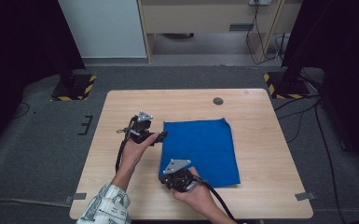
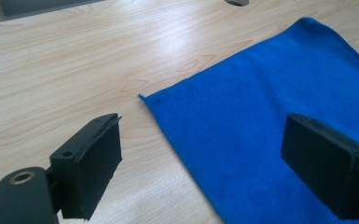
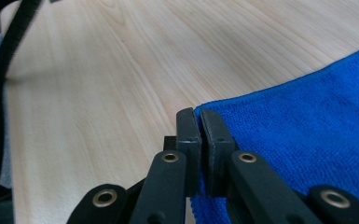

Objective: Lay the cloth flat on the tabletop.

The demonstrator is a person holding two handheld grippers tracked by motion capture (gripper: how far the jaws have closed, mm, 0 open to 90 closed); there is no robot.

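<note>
Blue cloth (image 1: 200, 149) lying flat on the table (image 1: 121, 200). Right tongs (image 3: 199, 116) pinched shut on its near left corner; left tongs (image 2: 200, 158) gape wide astride its far left corner. Likely light, limp, non-slip: best held by corners.

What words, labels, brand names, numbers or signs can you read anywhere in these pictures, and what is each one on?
None can be read.
Blue cloth: plain, no tag or print showing.
Wooden table: bare wood grain, no markings.
Left gripper and right gripper: black, with grey plates, no lettering visible.
Patterned sleeve: a dark print, too small and blurred to tell whether it holds letters.
Yellow and black striped stand bases: warning stripes, no text.
</note>
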